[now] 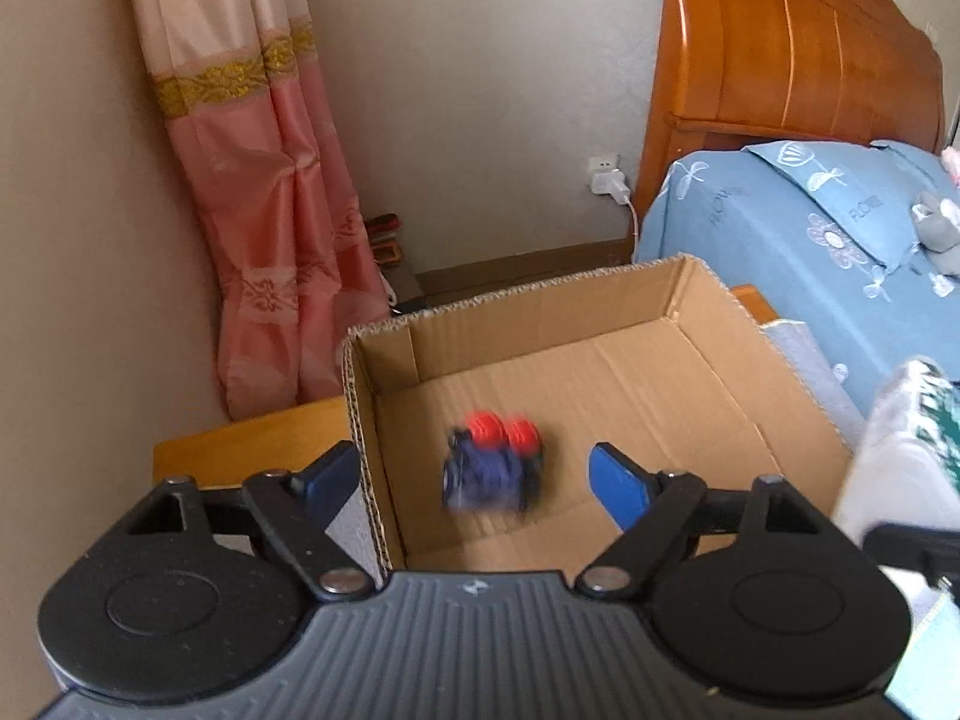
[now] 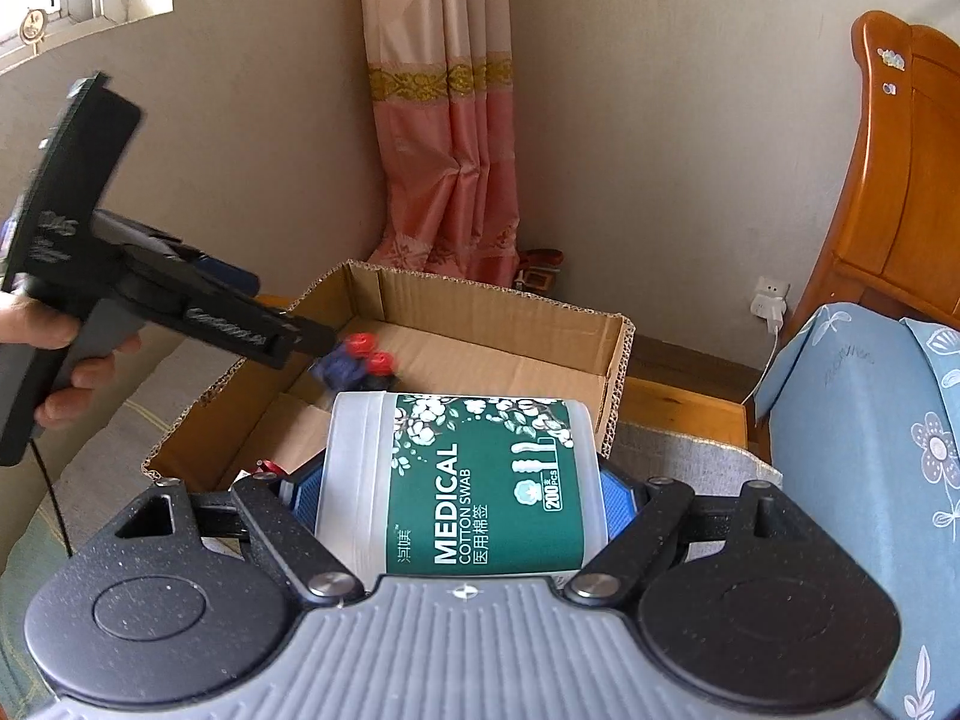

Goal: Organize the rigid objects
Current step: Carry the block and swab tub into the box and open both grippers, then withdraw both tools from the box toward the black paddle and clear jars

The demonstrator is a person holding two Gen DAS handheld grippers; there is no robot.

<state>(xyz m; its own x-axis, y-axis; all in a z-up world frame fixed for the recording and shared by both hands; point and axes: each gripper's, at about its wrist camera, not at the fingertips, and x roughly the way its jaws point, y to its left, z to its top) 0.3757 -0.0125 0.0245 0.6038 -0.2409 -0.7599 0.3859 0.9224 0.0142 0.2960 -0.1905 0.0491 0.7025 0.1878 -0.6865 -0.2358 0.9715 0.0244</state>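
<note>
Placing step: the left gripper [image 1: 474,468], jaws spread and empty, hangs over a blurred, apparently falling toy car [image 1: 493,463] inside the cardboard box [image 1: 600,306]; the right gripper [image 2: 462,495] clamps the cotton swab tub [image 2: 462,480], due next at the box's 12 o'clock.

The left gripper [image 1: 474,471] hangs over the near left corner of an open cardboard box [image 1: 600,300], its 2 blue fingers [image 1: 618,483] spread wide with nothing pressed between them. The left finger sits outside the box's left wall, the right one inside. Between them, blurred, a dark blue toy with 2 red wheels [image 1: 493,468] appears above the box floor; whether it touches the floor cannot be told. A white container with a green label [image 1: 912,438] enters at the right edge. Behind the box are a pink curtain [image 1: 264,210], a wooden headboard [image 1: 792,42] and a blue flowered bedcover [image 1: 810,228].
</note>
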